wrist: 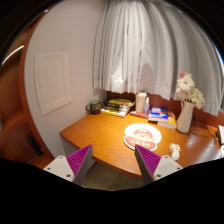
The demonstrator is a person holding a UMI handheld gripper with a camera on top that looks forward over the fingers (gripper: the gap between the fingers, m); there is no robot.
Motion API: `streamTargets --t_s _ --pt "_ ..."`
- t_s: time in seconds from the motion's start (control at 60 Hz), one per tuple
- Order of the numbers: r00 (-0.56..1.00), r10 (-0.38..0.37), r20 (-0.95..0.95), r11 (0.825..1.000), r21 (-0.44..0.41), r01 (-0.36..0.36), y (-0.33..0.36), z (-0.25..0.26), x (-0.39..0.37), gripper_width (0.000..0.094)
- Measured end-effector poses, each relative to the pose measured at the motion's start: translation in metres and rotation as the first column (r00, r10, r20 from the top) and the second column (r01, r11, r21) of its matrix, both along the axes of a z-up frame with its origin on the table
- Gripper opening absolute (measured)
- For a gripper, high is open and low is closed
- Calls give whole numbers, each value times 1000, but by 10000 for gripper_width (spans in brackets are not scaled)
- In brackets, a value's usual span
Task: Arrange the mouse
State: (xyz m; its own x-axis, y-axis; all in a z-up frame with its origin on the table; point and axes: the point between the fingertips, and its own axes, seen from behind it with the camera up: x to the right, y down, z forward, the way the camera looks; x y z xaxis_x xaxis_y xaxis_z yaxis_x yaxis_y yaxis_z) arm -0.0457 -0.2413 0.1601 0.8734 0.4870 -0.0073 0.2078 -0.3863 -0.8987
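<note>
We are looking down over the hand-held gripper (112, 163), whose fingers are standing wide apart with nothing between them, the purple pads (79, 160) showing on their inner faces. Beyond the fingers we are seeing a wooden bench (100, 130) set in a corner under white curtains (150, 45). A round pinkish mouse pad (143, 137) is lying on the bench just ahead of the right finger. A small white object (174, 151), likely the mouse, is sitting on the bench just beside the pad, off it, toward the right finger's outer side; we cannot tell its shape for sure. Further back we are noting a stack of books (119, 105) near the wall, a white container (141, 101) beside them, a blue book (158, 115), and a white vase with flowers (186, 108) standing upright at the far right of the bench. A dark small item (94, 106) is sitting left of the books.
</note>
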Motion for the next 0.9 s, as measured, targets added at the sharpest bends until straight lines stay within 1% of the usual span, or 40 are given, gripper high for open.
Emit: streamTargets --t_s 0.1,0.183,0.25,0.317,0.417,0.5,0.55,0.667,0.783,0.85,0.867,0.9 --pt "998 -49 30 996 -73 51 -6 -48 45 854" --pt "990 -122 64 982 -134 130 -3 -83 90 854" --pt "979 -188 80 965 -170 200 5 -105 123 853" --pt "961 -259 99 942 -195 274 20 -120 157 851" --pt "928 -351 121 905 -209 370 51 -135 197 844" --pt "904 -407 131 880 -208 427 85 -140 219 843" --pt "891 -433 137 867 -206 453 106 -143 228 843" --pt "867 -481 134 843 -200 499 157 -147 240 837" --pt "838 -525 147 808 -224 545 196 -162 249 831" --pt "828 -539 157 789 -251 561 209 -169 253 779" --pt "826 -541 156 787 -254 563 212 -171 252 765" --pt "830 -541 137 791 -254 557 220 -170 252 727"
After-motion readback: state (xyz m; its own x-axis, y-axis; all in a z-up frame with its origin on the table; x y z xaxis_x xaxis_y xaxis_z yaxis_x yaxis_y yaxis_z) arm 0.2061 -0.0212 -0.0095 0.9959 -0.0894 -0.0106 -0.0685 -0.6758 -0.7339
